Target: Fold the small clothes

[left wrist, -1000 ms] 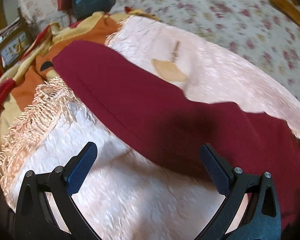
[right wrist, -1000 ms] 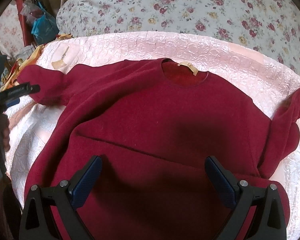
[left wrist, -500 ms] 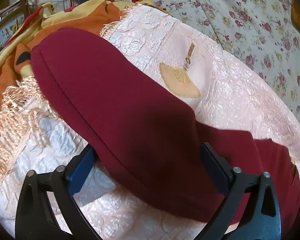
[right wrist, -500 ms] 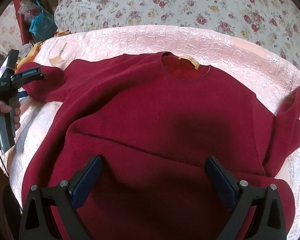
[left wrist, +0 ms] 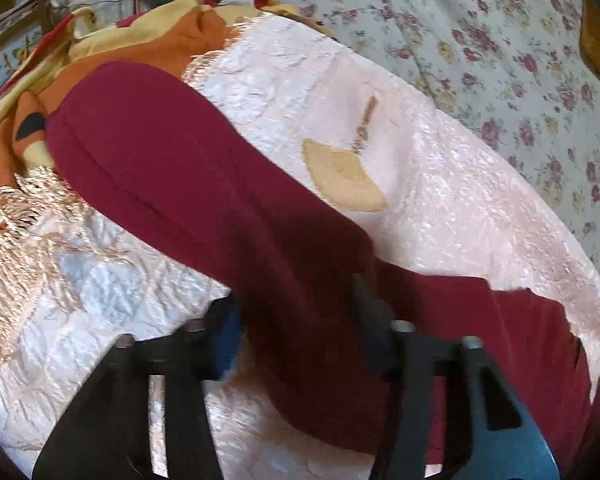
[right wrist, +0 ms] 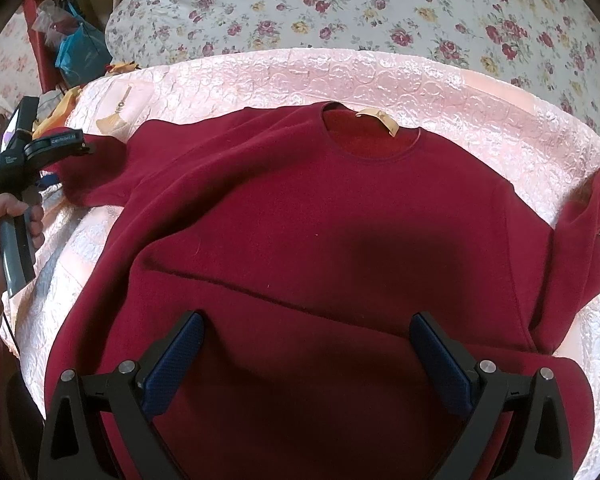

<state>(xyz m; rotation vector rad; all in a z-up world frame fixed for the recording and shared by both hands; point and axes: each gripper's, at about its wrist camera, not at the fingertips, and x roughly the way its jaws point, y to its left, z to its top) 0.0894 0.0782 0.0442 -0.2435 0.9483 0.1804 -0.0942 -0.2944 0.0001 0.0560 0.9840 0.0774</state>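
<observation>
A dark red sweater (right wrist: 320, 240) lies face up on a pink quilted spread (right wrist: 340, 76), neck away from me, tan label at the collar. Its left sleeve (left wrist: 172, 152) stretches out to the left. My left gripper (left wrist: 296, 320) has its fingers closed in on that sleeve, the cloth between them; it also shows at the left in the right wrist view (right wrist: 56, 148), held by a hand. My right gripper (right wrist: 306, 360) is open above the sweater's lower body, holding nothing. The right sleeve (right wrist: 572, 248) lies folded at the right.
A floral bedsheet (right wrist: 380, 8) lies beyond the spread. An orange and yellow cloth (left wrist: 100, 52) is bunched at the far left by the spread's fringe (left wrist: 24, 216). A blue bag (right wrist: 80, 52) stands at the back left. A tan fan motif (left wrist: 340, 176) marks the spread.
My left gripper has closed from wide open onto the left sleeve. The right gripper has barely moved.
</observation>
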